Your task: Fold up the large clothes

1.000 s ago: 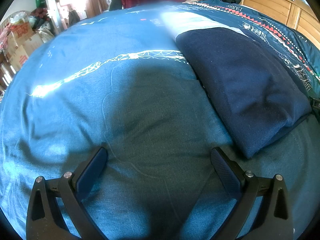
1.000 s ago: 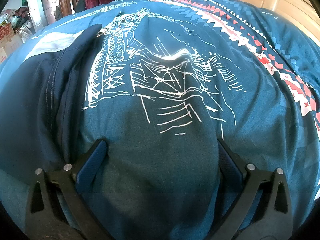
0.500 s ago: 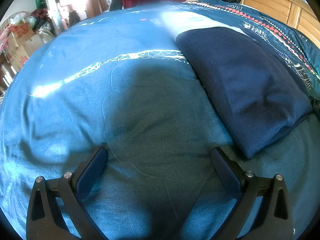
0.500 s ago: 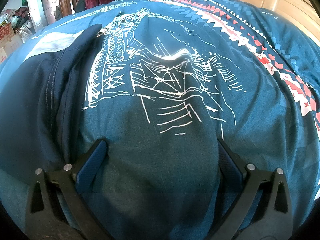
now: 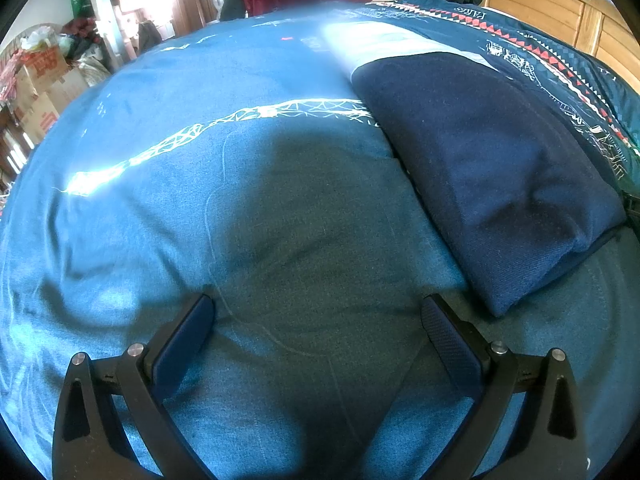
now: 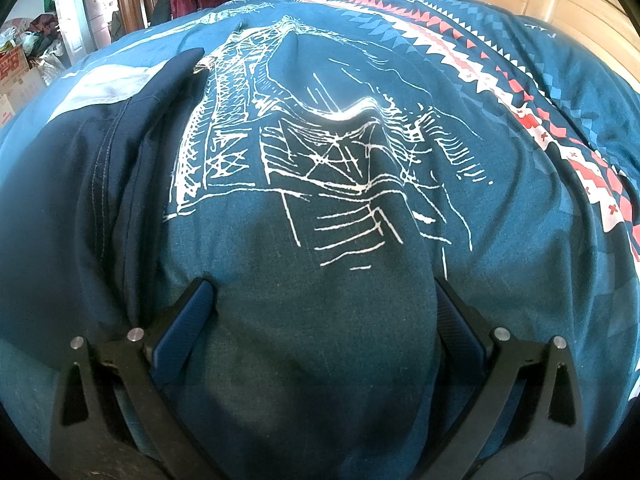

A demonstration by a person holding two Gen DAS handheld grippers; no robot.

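Resting low over the bed (image 5: 168,92), both grippers stand with fingers spread wide and hold nothing. The left gripper (image 5: 316,316) sits just beside the folded navy garment (image 5: 492,168), which lies on the blue patterned cover (image 6: 360,152); the right gripper (image 6: 320,300) has that garment at its left. The fold looks finished, so the next move likely calls for squaring the bundle or fetching another piece.
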